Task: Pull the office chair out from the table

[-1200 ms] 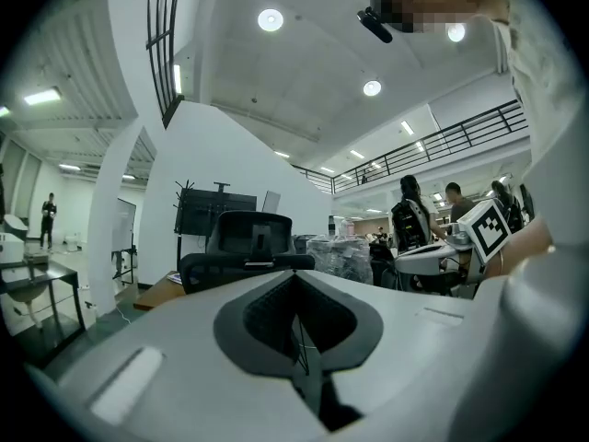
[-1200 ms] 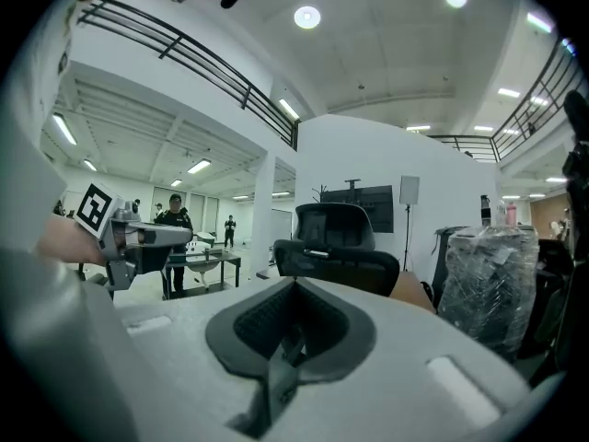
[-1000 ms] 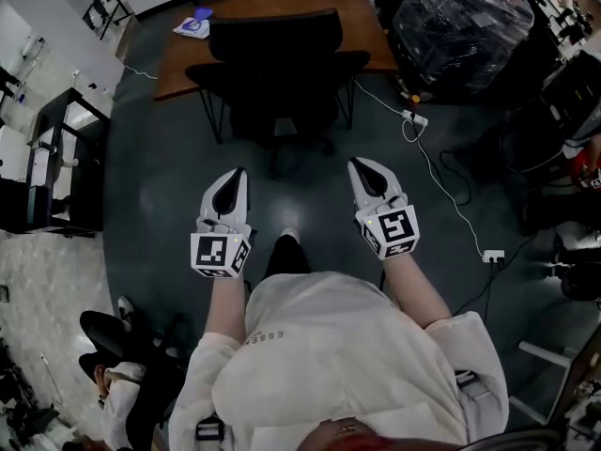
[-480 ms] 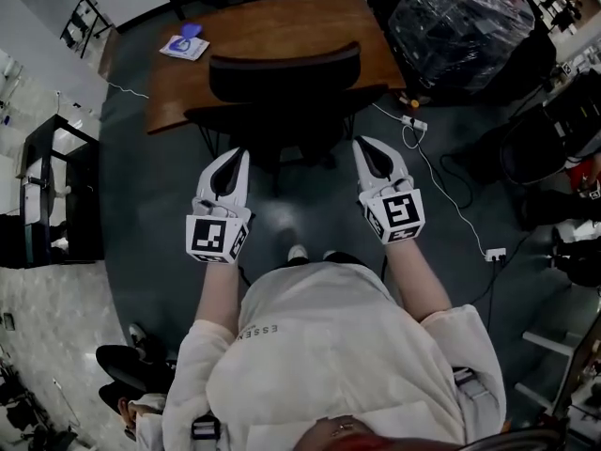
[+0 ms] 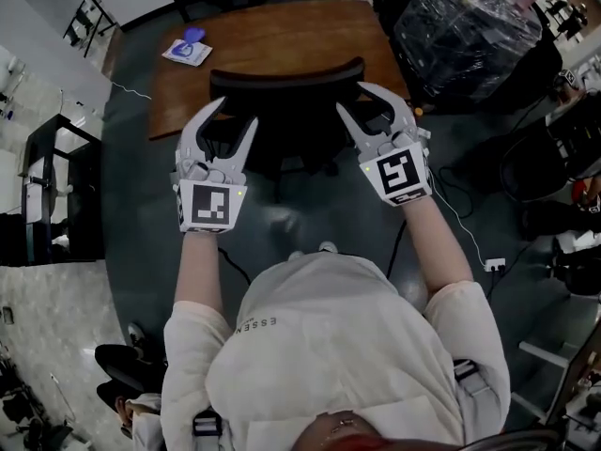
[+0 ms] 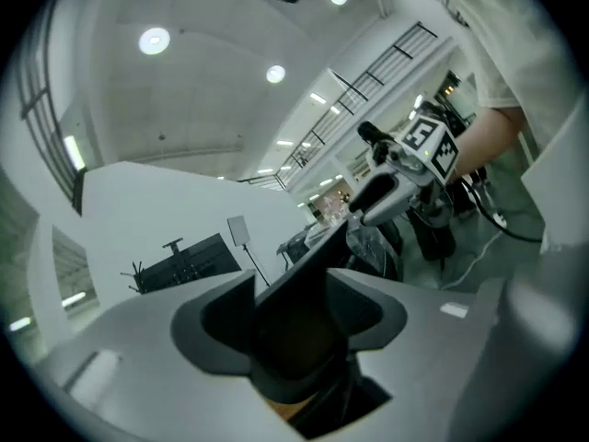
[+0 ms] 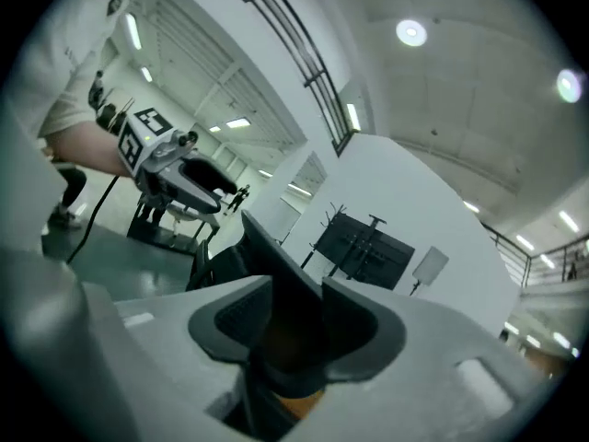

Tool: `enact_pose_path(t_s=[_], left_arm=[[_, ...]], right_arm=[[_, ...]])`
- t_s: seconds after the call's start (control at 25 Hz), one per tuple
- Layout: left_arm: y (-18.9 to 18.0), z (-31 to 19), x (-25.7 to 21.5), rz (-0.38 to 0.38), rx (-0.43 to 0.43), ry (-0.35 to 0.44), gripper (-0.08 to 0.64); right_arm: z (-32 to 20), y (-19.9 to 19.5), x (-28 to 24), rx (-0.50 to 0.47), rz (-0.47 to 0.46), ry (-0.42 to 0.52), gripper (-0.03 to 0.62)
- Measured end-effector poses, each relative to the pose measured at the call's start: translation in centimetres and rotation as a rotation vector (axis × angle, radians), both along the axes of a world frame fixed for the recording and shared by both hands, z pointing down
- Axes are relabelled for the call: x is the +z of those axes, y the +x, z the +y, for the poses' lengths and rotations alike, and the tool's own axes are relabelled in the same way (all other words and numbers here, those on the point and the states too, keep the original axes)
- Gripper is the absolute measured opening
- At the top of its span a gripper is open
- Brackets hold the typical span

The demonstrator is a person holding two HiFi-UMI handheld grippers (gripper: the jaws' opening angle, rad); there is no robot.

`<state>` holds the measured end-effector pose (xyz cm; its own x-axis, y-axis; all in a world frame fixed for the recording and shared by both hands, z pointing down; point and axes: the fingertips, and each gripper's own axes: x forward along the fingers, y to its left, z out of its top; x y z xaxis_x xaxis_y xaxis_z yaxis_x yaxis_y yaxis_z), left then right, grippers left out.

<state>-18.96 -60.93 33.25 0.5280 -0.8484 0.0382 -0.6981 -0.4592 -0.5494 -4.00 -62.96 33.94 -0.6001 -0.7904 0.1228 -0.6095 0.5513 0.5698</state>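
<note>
The office chair [image 5: 282, 120] is drawn up to the near edge of the brown worktop [image 5: 282, 31], with its backrest [image 5: 286, 71] turned toward the person. The coming move turns on the top edge of that backrest. Its long axis runs side to side across the head view, square to the line along which both grippers point.

The left gripper [image 5: 238, 111] is at the left end of that edge and the right gripper [image 5: 350, 97] at the right end. Neither hand is nearer (they sit about level with each other). The fingers [image 5: 195, 126] of each have just been opening and now stand in a middling spread with the backrest's edge between them. Both gripper views show that dark edge rising in the gap. I judge that the pads are not yet pressing on it, so nothing is held.

The chair lies straight ahead of the fingers, and its top edge is already inside both pairs. Once they close, the pull would have to come straight back from the backrest toward the person, away from the worktop. It should be even on both ends, or the chair may swivel.

Counted, there are one chair, one worktop and two grippers. Beyond the backrest, on the worktop's far left corner, lies one small blue-and-white packet [image 5: 185, 48]. To the right of the chair stands one big bundle wrapped in clear film [image 5: 470, 26], and one white power strip [image 5: 495, 264] lies on the floor on that same side.
</note>
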Motion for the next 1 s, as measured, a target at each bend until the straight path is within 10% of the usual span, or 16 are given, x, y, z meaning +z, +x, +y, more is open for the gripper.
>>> enact_pose_path(t_s=[0.16,0.48,0.64,0.84,1.0], left_arm=[[0.9,-3.0,-0.5,-0.277,0.031,0.001,0.356],[2.9,-6.7,3.3,-0.733,0.122,-0.043,0.328],[3.3,-7.7,4.2,-0.780,0.156,-0.078,0.196],[3.2,-8.6,5.1,-0.872,0.175,-0.034,0.069],[2.9,-8.3,5.6,-0.913,0.184,-0.029,0.043]], right_arm=[[-2.5,-1.3,-0.3,-0.064,0.258,0.075,0.256],[-5.2,-3.5,2.4,-0.226,0.559,0.021,0.285],[-5.5,-5.0,3.9,-0.301,0.641,-0.019,0.272],[-6.4,-5.1,5.0,-0.309,0.757,0.032,0.037],[-5.9,-5.1,5.5,-0.338,0.806,-0.006,0.021]])
